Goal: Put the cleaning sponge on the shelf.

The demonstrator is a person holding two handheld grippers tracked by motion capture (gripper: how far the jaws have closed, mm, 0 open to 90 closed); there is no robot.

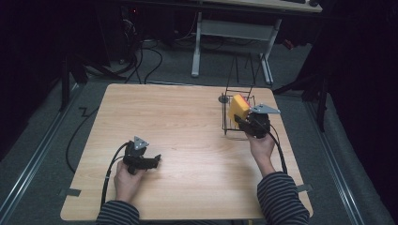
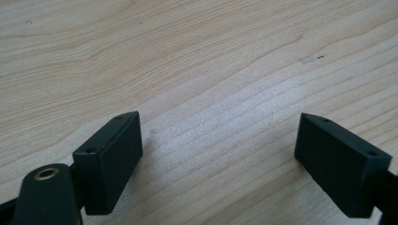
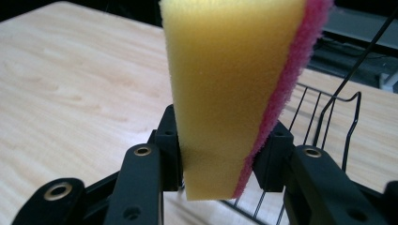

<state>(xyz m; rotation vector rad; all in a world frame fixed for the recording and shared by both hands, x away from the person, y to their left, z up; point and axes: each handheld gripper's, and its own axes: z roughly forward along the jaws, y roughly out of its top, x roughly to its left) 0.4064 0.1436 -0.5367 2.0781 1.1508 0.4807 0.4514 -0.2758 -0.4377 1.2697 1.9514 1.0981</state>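
Note:
A yellow sponge with a pink scouring side is held upright in my right gripper, just over the near edge of a black wire rack at the table's right side. In the right gripper view the sponge is pinched between the two jaws, pink layer to the right, with the wire rack behind and below it. My left gripper rests low over the wooden table at the front left. In the left gripper view its jaws stand wide apart over bare wood, the left gripper holding nothing.
A small grey round disc sits at the rack's left corner. Beyond the table's far edge stand a white-legged desk frame and loose cables on the grey floor.

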